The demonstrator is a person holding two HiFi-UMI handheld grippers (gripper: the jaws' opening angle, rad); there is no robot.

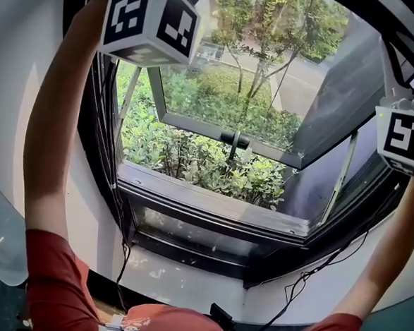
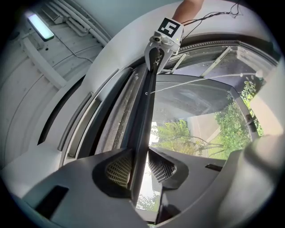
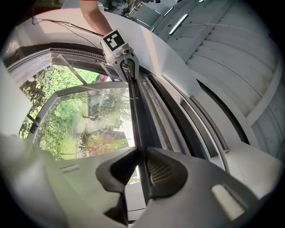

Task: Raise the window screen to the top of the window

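The window screen's dark bottom bar (image 2: 144, 120) runs from between my left gripper's (image 2: 139, 167) jaws up to the right gripper (image 2: 161, 44). The left gripper's pads press on it from both sides. In the right gripper view the same bar (image 3: 136, 116) passes between my right gripper's (image 3: 141, 167) pads, which are closed on it, and reaches the left gripper (image 3: 122, 55). Grey mesh (image 2: 116, 122) lies beside the bar, against the frame. In the head view both arms are raised; only the left gripper's marker cube (image 1: 150, 19) and the right gripper's marker cube (image 1: 404, 140) show, with the jaws out of frame.
Below, an outward-tilted glass sash (image 1: 232, 106) with a black handle (image 1: 235, 138) stands open over green shrubs (image 1: 193, 160). The dark window frame (image 1: 211, 207) and white wall (image 1: 83, 216) surround it. Cables (image 1: 305, 278) hang at both sides. A ceiling light (image 2: 39, 24) is overhead.
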